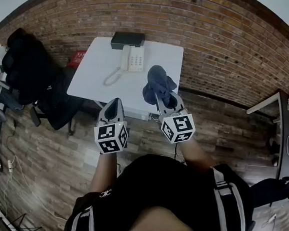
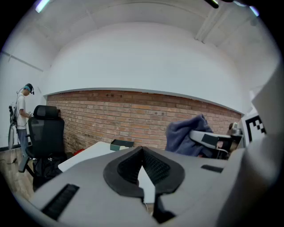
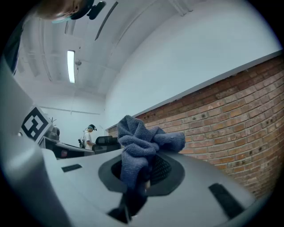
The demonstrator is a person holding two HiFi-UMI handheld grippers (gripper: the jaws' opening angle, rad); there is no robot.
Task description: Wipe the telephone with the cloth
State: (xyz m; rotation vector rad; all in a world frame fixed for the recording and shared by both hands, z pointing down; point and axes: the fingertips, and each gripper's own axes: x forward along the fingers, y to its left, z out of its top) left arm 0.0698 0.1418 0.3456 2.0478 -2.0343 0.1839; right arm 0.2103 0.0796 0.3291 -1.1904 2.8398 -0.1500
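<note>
A white telephone (image 1: 131,59) with a coiled cord lies on the far part of a small white table (image 1: 95,78). My right gripper (image 1: 159,94) is shut on a bunched dark blue cloth (image 1: 156,83), held over the table's near right edge; the same cloth (image 3: 143,144) bulges out between the jaws in the right gripper view. My left gripper (image 1: 114,105) hangs just short of the table's front edge, shut with nothing in it (image 2: 143,165). From the left gripper view the cloth (image 2: 186,133) shows off to the right.
A dark box (image 1: 127,39) sits at the table's back edge against the brick wall (image 1: 215,48). A black office chair (image 1: 30,72) with a dark bag stands left of the table. Another desk (image 1: 284,125) is at the right. A person (image 2: 21,116) stands far off.
</note>
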